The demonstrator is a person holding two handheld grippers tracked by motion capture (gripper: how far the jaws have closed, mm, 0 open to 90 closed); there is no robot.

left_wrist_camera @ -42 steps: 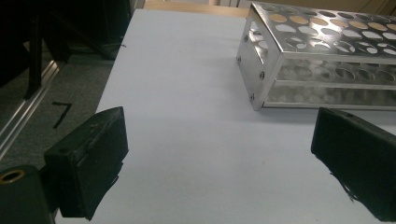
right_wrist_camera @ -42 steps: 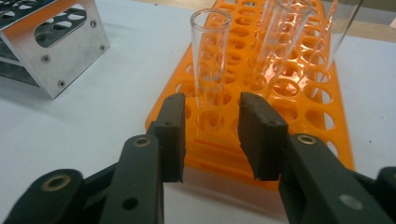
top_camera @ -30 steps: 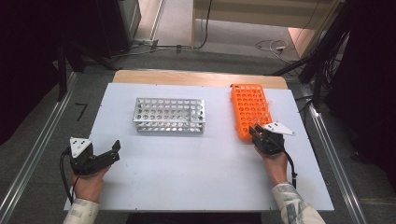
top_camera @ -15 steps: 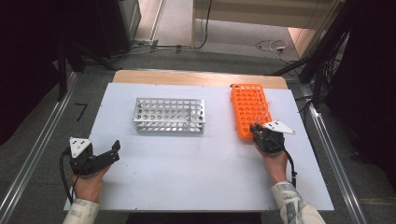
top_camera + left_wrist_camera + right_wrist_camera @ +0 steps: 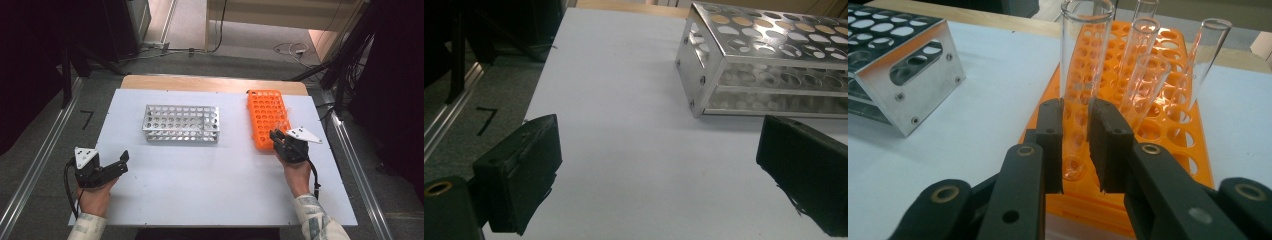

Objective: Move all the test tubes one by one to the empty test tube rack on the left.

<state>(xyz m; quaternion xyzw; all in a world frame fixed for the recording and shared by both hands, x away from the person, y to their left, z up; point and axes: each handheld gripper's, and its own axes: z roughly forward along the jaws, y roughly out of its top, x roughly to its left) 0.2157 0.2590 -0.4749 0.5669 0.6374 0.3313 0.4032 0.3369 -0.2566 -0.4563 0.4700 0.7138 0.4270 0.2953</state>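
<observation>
An orange tube rack (image 5: 267,117) lies at the right of the white table, with several glass tubes standing in it. My right gripper (image 5: 277,137) is at its near end. In the right gripper view the right gripper (image 5: 1077,115) is shut on a clear glass test tube (image 5: 1083,50), which stands upright over the near holes of the orange rack (image 5: 1168,150); its rounded bottom shows between the pads. A silver metal rack (image 5: 181,123) with empty holes lies at the table's middle. My left gripper (image 5: 119,163) rests open near the front left, holding nothing; its view looks at the metal rack (image 5: 769,65) past the left gripper (image 5: 659,165).
The white tabletop (image 5: 210,185) has bare room between the two hands and in front of the metal rack. Other glass tubes (image 5: 1148,85) stand close behind the held one. Aluminium rails (image 5: 30,175) run along both sides of the table.
</observation>
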